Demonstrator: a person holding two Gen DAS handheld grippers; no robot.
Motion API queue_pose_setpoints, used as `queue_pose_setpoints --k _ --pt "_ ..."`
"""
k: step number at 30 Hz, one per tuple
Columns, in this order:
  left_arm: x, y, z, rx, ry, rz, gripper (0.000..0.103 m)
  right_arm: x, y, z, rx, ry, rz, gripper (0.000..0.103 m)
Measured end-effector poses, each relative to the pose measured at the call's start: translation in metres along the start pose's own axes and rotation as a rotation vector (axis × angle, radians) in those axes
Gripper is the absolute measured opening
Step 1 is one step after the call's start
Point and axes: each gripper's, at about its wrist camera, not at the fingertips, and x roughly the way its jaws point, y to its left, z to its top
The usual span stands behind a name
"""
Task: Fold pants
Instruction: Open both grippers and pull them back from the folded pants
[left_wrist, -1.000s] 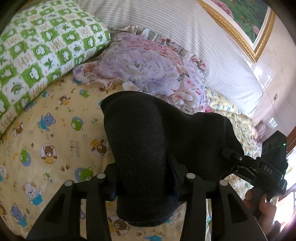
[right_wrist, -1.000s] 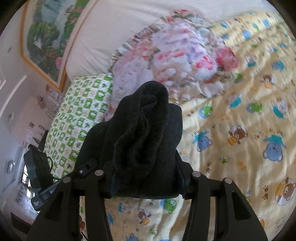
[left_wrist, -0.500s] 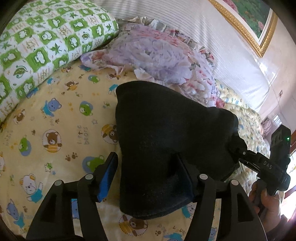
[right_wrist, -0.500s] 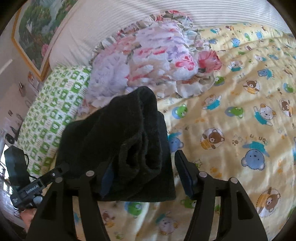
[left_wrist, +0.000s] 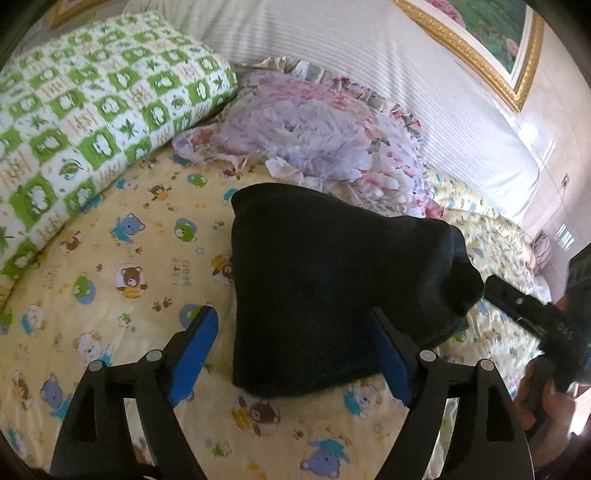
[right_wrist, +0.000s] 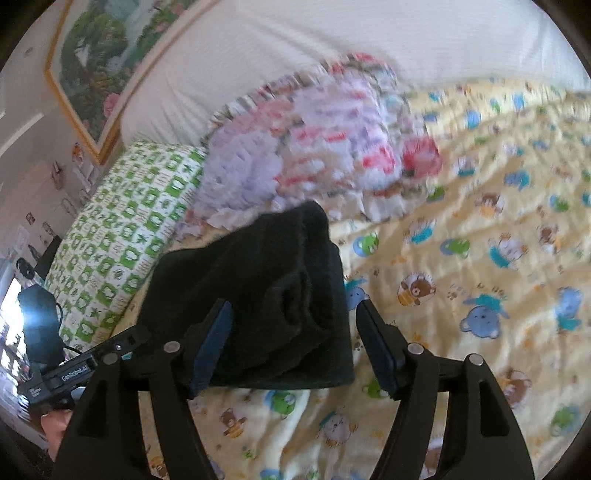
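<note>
Pants (left_wrist: 332, 295), folded, lie between both just-opening claws: left (left_wrist: 295, 350), right (right_wrist: 293, 343), spread.

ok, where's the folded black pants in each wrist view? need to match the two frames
Left wrist: folded black pants fill the centre, lying on the bear-print sheet, right pad against their edge, left pad clear.
Right wrist: the pants sit centre-left, low, between the open pads.
Shared landmark: the green-and-white checked pillow, upper left in the left view, left of the pants in the right view.
</note>
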Motion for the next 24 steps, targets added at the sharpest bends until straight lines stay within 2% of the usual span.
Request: queue_pose_setpoints --k 4,10,18,24 --pt "-0.012 -0.007 -0.01 0.024 -0.008 0.041 0.083 -0.02 0.021 -0.003 -0.105 -0.044 -0.025 0.082" --pt "-0.02 -0.009 -0.02 0.048 0.002 0.059 0.083 -0.03 0.05 -0.02 -0.246 -0.044 -0.047 0.086" --pt "-0.032 -0.003 -0.03 0.049 -0.006 0.089 0.084 -0.025 0.059 -0.035 -0.282 -0.005 -0.066 0.087" --pt "-0.042 -0.004 -0.034 0.057 -0.036 0.145 0.085 -0.027 0.065 -0.038 -0.316 -0.008 -0.079 0.089"
